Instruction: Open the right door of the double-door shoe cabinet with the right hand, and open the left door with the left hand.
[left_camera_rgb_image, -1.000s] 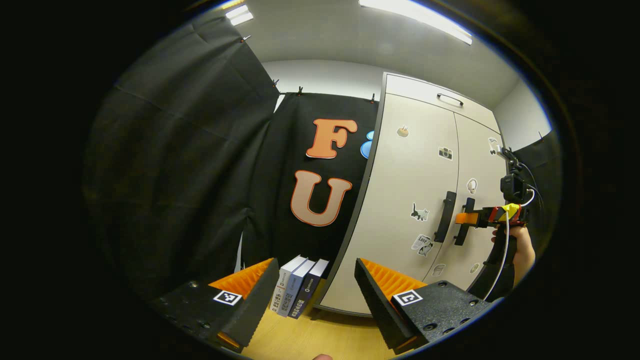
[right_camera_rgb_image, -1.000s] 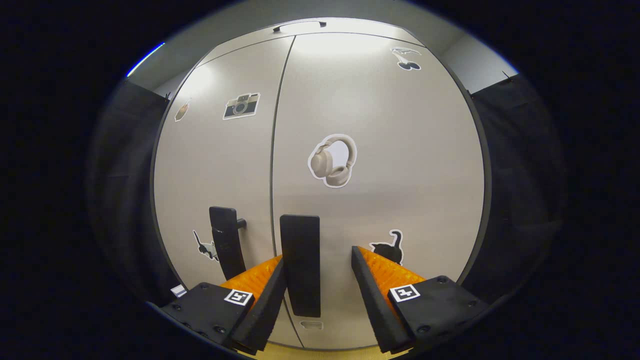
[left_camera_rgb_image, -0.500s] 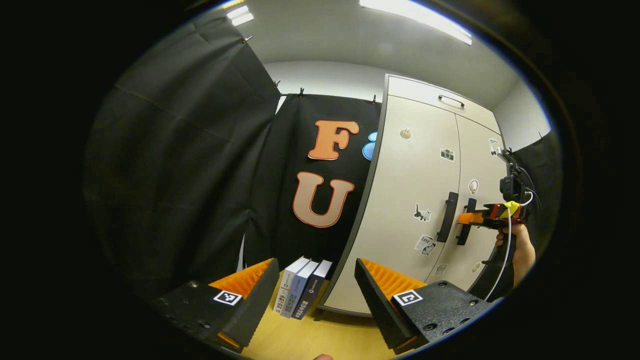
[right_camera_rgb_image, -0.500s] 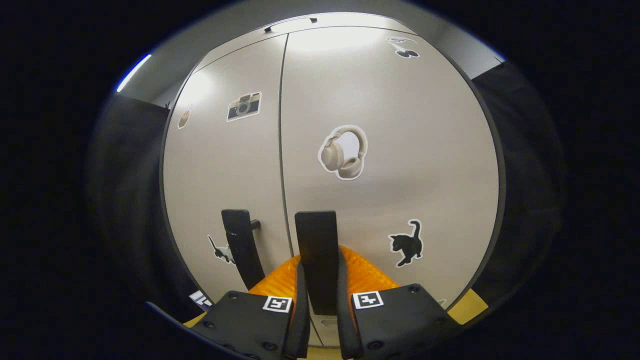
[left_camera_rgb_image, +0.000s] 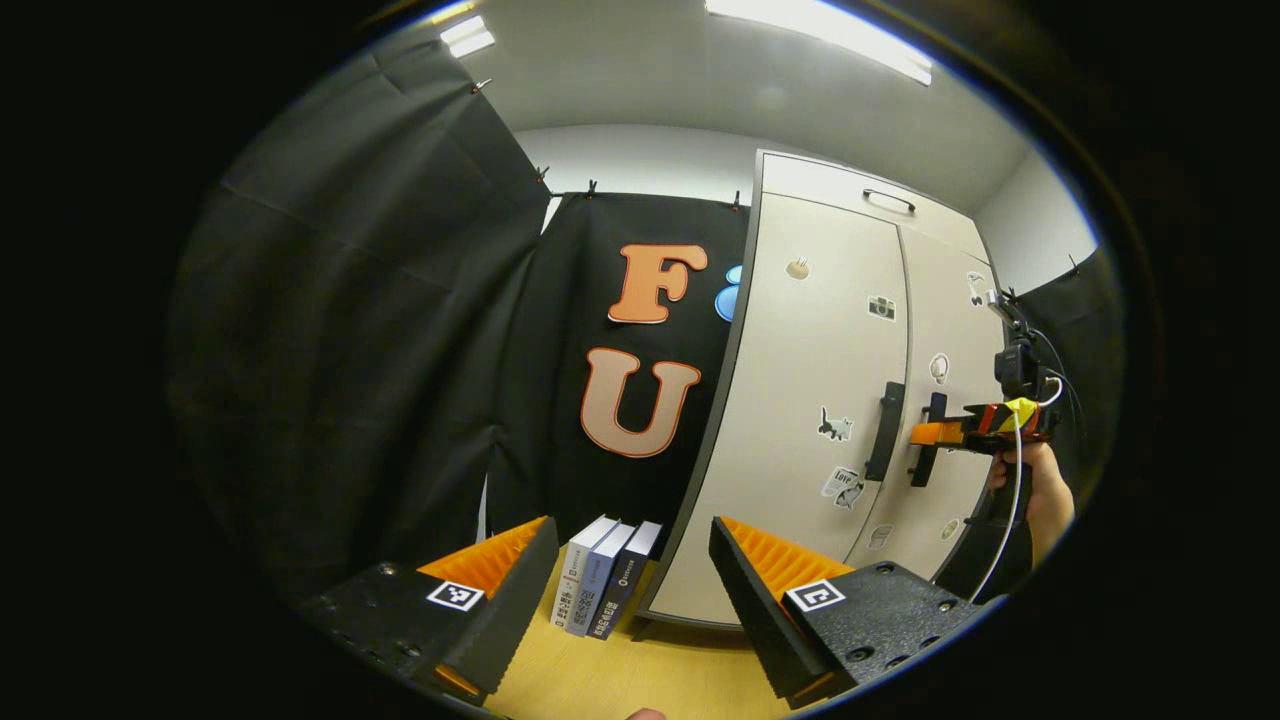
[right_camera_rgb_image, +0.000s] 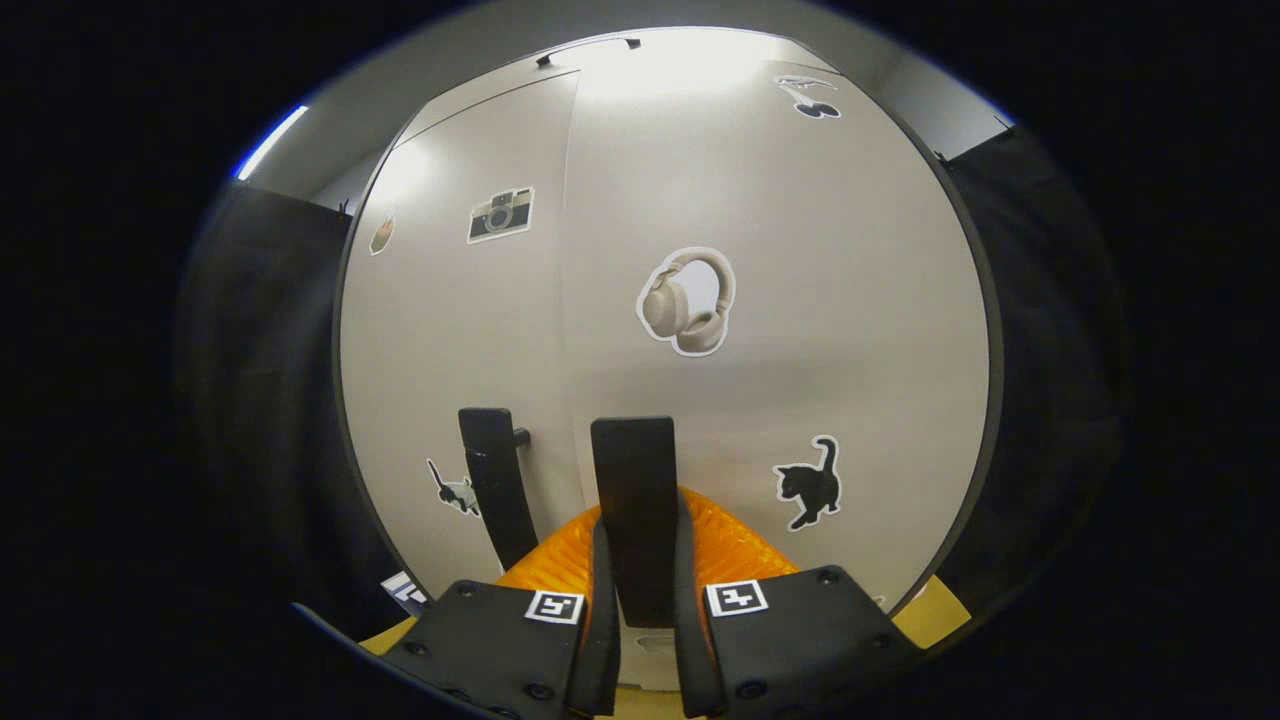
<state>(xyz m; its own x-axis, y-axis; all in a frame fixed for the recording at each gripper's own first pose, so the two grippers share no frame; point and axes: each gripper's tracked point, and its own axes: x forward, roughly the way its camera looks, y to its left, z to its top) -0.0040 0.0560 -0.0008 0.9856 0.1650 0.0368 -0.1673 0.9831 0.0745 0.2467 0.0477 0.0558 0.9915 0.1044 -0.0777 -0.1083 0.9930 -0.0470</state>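
Your right tongs (right_camera_rgb_image: 637, 600) grip the right door's handle (right_camera_rgb_image: 633, 500); its lower end is hidden. Your left tongs (left_camera_rgb_image: 632, 580) are open, well apart from the left door's handle (left_camera_rgb_image: 881, 432).

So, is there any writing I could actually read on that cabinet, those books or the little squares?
Nothing legible.
Book spines: printed writing, too small to read.
Sticker low on the left door: some lettering, too blurred to read.
Square marker: a black-and-white pattern, no words.
Camera sticker, headphones sticker, black cat sticker: pictures, no text.
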